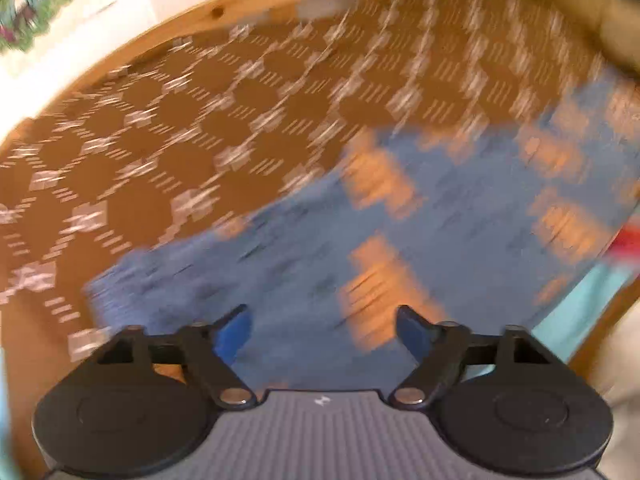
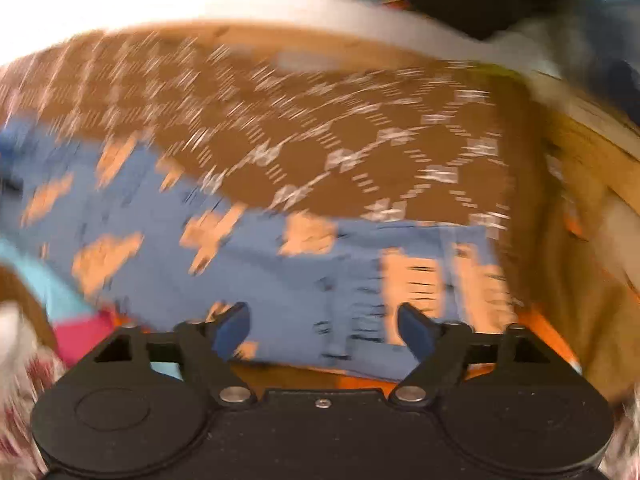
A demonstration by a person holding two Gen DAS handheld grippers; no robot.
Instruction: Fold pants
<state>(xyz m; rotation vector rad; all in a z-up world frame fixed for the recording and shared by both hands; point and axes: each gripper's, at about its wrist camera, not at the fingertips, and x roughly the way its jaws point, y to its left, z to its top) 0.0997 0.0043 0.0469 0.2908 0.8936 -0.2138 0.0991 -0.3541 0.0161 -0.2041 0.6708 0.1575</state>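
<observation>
The pants (image 1: 420, 216) are blue with orange patches and lie flat on a brown patterned cloth (image 1: 168, 152). Both views are motion-blurred. My left gripper (image 1: 324, 332) is open and empty, its blue fingertips (image 1: 236, 332) spread just above the near part of the pants. In the right wrist view the pants (image 2: 260, 264) run from left to lower right over the same cloth (image 2: 320, 128). My right gripper (image 2: 324, 332) is open and empty above their near edge.
A wooden rim (image 1: 192, 16) borders the cloth at the far side, with a white wall behind. Turquoise (image 1: 580, 312) and red fabric (image 1: 628, 240) lie at the right of the left view; pink and turquoise fabric (image 2: 80, 336) sits at lower left in the right view.
</observation>
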